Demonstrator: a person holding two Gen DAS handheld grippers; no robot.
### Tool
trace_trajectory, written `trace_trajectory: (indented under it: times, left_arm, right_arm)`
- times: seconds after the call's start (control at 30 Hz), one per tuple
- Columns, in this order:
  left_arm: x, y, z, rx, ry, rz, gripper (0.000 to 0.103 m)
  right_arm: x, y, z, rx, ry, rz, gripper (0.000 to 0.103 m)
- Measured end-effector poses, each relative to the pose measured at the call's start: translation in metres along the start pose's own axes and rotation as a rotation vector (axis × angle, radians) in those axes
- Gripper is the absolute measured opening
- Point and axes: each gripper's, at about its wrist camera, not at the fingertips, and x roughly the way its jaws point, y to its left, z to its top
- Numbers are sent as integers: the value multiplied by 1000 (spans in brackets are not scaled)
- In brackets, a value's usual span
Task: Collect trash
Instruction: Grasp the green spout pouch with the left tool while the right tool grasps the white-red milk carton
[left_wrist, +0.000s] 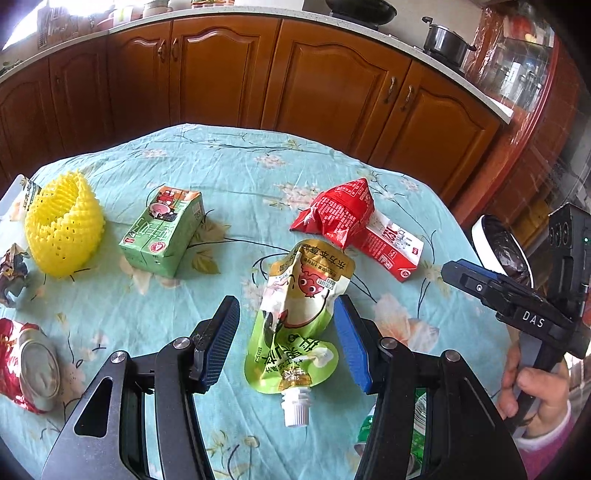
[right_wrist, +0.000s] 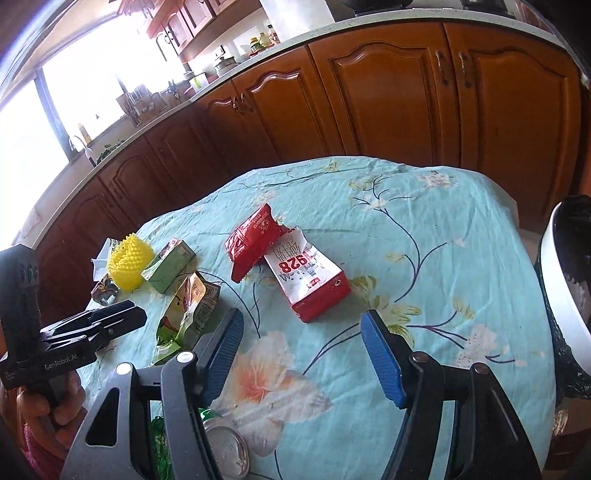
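Trash lies on a table with a floral turquoise cloth (left_wrist: 229, 173). My left gripper (left_wrist: 286, 314) is open, its blue pads on either side of a green spouted pouch (left_wrist: 295, 325), which also shows in the right wrist view (right_wrist: 184, 314). A red wrapper (left_wrist: 336, 214) lies on a red-and-white carton (left_wrist: 391, 245); both show in the right wrist view, the wrapper (right_wrist: 251, 236) over the carton (right_wrist: 310, 280). My right gripper (right_wrist: 301, 332) is open and empty, just short of that carton. A green carton (left_wrist: 166, 230) and a yellow foam net (left_wrist: 62, 229) lie at the left.
A white bin with a black liner (right_wrist: 565, 280) stands off the table's right edge, also in the left wrist view (left_wrist: 502, 247). A crushed red can (left_wrist: 29, 363) and a crumpled wrapper (left_wrist: 13, 271) lie at the left. A green can (right_wrist: 221, 443) lies under my right gripper. Wooden cabinets (left_wrist: 332, 85) stand behind.
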Motion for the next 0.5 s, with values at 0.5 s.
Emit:
trace_trajectory:
  times: [0.5]
  left_arm:
    - [34, 4, 7, 64, 100, -32, 51]
  right_arm:
    - [57, 4, 30, -132, 83, -8, 70]
